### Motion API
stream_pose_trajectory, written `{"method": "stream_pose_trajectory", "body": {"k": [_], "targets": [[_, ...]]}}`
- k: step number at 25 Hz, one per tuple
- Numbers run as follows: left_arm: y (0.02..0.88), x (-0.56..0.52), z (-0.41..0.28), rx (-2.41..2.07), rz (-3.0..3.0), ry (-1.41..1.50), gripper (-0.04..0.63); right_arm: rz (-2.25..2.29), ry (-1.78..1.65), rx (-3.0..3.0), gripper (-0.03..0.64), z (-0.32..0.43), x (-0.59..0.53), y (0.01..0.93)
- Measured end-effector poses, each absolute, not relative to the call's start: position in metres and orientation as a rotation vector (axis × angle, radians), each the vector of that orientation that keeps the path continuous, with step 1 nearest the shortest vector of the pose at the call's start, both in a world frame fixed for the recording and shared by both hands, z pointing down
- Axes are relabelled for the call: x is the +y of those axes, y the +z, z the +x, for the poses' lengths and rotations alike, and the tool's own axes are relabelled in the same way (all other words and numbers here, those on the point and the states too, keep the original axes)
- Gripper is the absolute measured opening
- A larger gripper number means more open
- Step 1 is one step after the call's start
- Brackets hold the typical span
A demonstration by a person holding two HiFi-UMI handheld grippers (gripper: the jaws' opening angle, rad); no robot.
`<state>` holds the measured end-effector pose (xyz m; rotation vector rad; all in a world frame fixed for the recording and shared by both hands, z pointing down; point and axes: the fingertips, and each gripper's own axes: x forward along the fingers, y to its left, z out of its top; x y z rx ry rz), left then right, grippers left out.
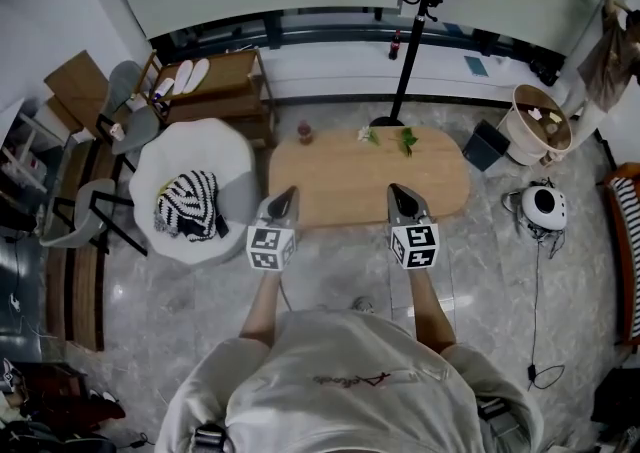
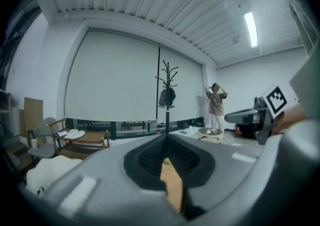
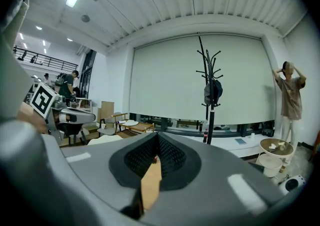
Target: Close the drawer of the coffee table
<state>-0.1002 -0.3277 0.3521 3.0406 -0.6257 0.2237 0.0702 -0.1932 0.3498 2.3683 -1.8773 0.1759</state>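
Observation:
The oval wooden coffee table [image 1: 365, 181] lies right in front of me; no drawer shows from above. My left gripper [image 1: 286, 193] hangs over the table's near left edge and my right gripper [image 1: 398, 190] over its near right edge, both pointing across the top. Each is shut with nothing between the jaws. In the left gripper view the left gripper [image 2: 166, 142] has its dark pads pressed together, with only a sliver of the tabletop [image 2: 173, 182] showing below them. The right gripper [image 3: 158, 137] looks the same in its own view, above a strip of tabletop [image 3: 150, 182].
A small red bottle [image 1: 305, 131] and green sprigs [image 1: 405, 139] sit at the table's far edge. A white armchair [image 1: 235, 156] with a striped cloth stands to the left. Behind are a coat stand [image 1: 410, 41] and a person [image 3: 290, 95]; a round side table [image 1: 520, 126] is at the right.

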Motion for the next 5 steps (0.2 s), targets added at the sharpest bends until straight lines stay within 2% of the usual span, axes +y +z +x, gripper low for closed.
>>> {"method": "stream_pose_trajectory", "body": {"k": [5], "targets": [[0.3536, -0.3212, -0.0935, -0.605, 3.044, 0.216, 0.003, 2.369, 0.18, -1.89, 0.003, 0.0688, -0.1914, 0.3528]]}}
